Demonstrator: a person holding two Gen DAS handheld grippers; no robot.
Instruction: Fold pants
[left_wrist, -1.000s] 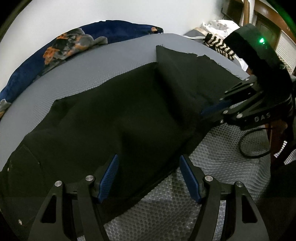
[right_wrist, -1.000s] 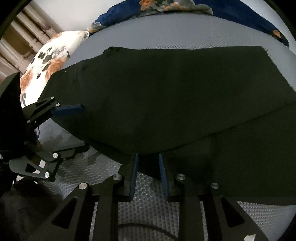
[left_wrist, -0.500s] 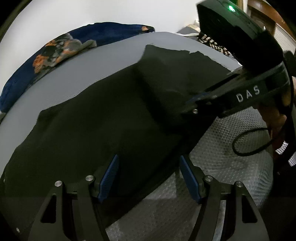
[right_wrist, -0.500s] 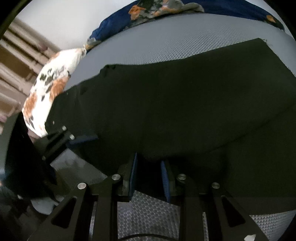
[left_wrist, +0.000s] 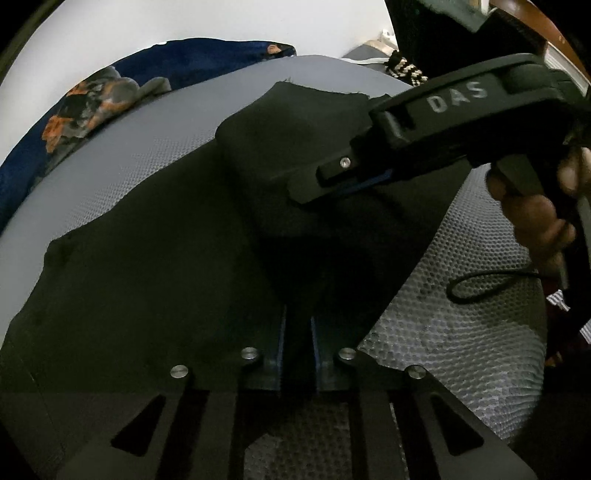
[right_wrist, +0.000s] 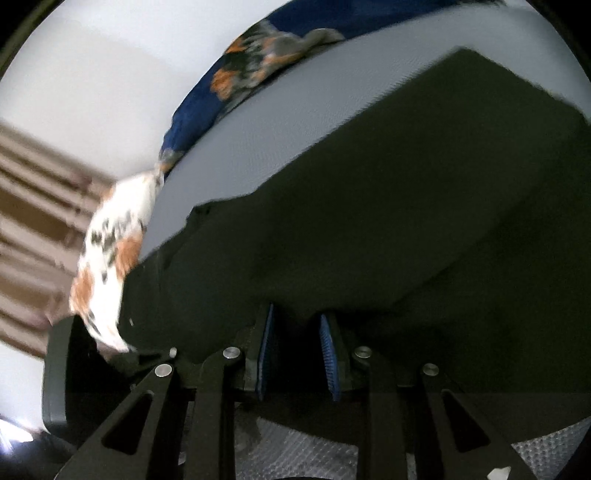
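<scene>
Black pants (left_wrist: 155, 266) lie spread on a grey mesh-covered bed (left_wrist: 110, 147). My left gripper (left_wrist: 297, 325) is shut on the near edge of the pants. My right gripper (right_wrist: 297, 325) is shut on a fold of the pants (right_wrist: 369, 229) and holds it lifted. In the left wrist view the right gripper (left_wrist: 354, 181) reaches in from the right, pinching the raised leg of the pants above the rest of the cloth. The right wrist view is blurred by motion.
A blue floral blanket (left_wrist: 85, 99) lies along the far edge of the bed by the white wall. A white and orange floral pillow (right_wrist: 110, 258) sits at the left. A striped cloth (left_wrist: 404, 70) and wooden furniture stand beyond the far right corner. A black cable (left_wrist: 491, 284) hangs by the hand.
My left gripper has closed on the pants' near edge. My right gripper has lifted its fold and swung up and over toward the left, tilting its view.
</scene>
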